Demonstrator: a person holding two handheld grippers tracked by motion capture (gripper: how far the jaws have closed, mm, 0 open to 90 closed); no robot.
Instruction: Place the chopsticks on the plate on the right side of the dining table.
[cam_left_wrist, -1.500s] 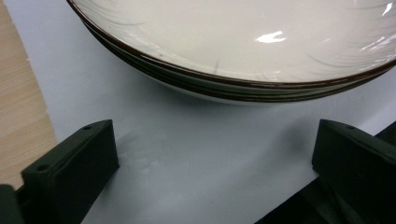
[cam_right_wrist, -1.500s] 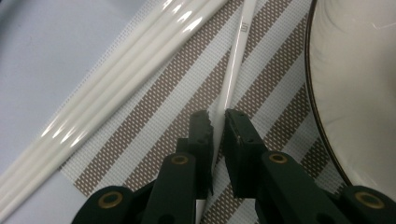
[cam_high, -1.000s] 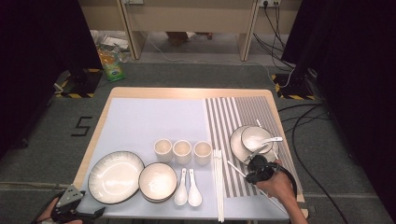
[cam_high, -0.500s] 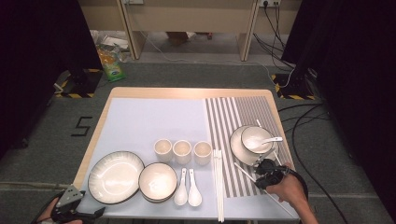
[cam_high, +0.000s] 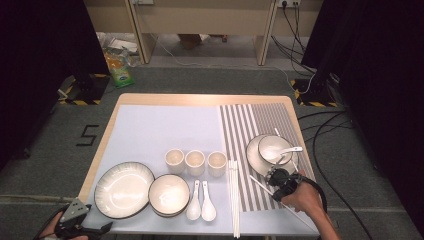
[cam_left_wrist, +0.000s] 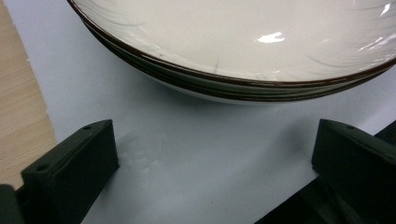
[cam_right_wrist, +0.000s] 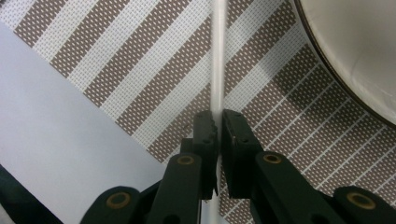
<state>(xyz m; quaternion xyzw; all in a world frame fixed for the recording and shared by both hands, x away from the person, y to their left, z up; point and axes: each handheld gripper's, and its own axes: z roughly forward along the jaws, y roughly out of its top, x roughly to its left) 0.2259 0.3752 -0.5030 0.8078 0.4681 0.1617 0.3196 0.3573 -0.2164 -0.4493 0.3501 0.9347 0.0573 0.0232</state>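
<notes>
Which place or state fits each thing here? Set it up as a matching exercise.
Things:
1. right gripper
2. left gripper
3. three cups
4. two soup spoons

Places or states:
A. in a row, mid-table
B. open, before the large plate
C. shut on a white chopstick
D. side by side, right of the stacked bowls

Pairs: 1-C, 2-B, 3-A, 4-D
</notes>
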